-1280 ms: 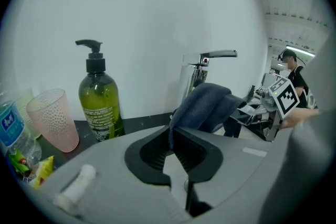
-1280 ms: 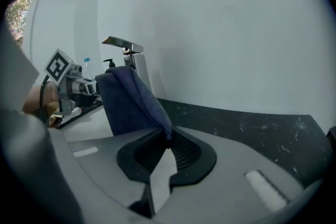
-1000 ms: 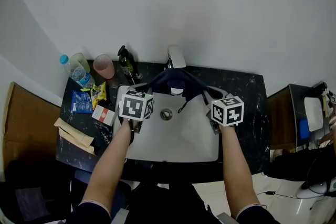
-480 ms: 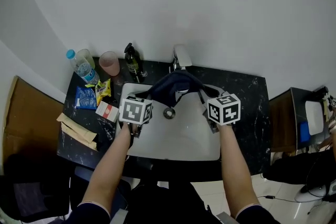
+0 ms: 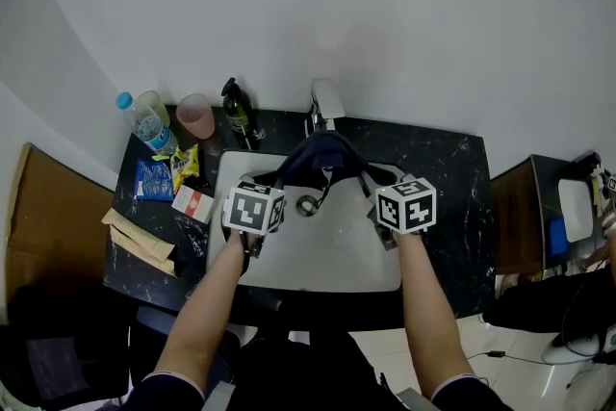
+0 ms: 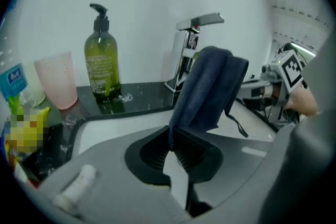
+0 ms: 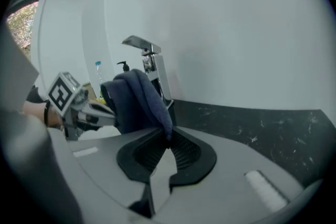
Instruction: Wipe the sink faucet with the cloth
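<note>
A dark blue cloth [image 5: 321, 157] hangs draped over the spout of the chrome faucet [image 5: 324, 101] at the back of the white sink [image 5: 318, 250]. My left gripper [image 5: 258, 190] is shut on the cloth's left end [image 6: 202, 97], seen pinched between the black pads. My right gripper [image 5: 379, 197] is shut on the cloth's right end [image 7: 137, 99]. The cloth stretches between the two grippers across the spout. The faucet's lever [image 6: 202, 21] and body [image 7: 152, 68] rise behind the cloth in both gripper views.
On the dark counter left of the sink stand a green soap pump bottle [image 5: 236, 115], a pink cup [image 5: 196, 117], a water bottle [image 5: 144, 125], snack packets [image 5: 154, 178] and a small carton [image 5: 192, 204]. White wall rises right behind the faucet. A drain [image 5: 307, 204] sits mid-basin.
Both grippers have drawn slightly toward me and down with the cloth ends, pulling the cloth along the spout.
</note>
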Available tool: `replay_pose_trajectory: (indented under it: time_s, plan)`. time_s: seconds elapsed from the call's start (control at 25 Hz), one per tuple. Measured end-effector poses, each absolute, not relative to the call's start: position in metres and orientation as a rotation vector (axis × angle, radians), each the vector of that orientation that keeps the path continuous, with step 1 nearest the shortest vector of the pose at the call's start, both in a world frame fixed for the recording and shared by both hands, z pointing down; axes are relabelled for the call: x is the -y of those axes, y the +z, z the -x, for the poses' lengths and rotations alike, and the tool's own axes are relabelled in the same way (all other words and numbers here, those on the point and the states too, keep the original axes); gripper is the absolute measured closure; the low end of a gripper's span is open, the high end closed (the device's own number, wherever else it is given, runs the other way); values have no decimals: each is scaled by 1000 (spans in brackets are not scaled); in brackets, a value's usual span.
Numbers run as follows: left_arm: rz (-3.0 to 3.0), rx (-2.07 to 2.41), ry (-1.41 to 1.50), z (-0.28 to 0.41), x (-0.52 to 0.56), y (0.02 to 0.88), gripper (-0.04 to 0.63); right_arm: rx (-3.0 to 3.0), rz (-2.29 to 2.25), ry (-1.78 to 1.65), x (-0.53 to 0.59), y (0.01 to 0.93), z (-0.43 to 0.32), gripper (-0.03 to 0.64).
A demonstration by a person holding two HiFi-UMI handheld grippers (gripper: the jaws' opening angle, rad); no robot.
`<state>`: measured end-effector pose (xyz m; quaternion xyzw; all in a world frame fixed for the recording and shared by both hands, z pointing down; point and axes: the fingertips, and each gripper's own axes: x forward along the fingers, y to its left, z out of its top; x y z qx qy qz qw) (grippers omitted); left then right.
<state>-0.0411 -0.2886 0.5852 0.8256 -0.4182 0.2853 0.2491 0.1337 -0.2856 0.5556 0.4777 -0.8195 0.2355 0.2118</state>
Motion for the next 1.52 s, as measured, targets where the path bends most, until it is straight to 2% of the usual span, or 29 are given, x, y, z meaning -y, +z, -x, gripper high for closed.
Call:
replay_pose_trajectory:
  time_s: [0.24,0.6,0.96,1.28,1.52]
  plan:
    - [-2168,1096,837,50,273,622,581,2356,-1333,551,291,516,-122,589]
    - [-2289,1141,688,48,280,564,581,2276,-1287,727,267,572,-124,588]
    - [-2347,1109,690,51,254,547,581,2248,-1260,737,232,562,-135,589]
    - [-2424,1102,538,59,235,491,581,2398,-1262,638,209,501,-119,588]
    - [-2543,998,392,33,214,445,581,2637,-1102,545,194,445,-67,589]
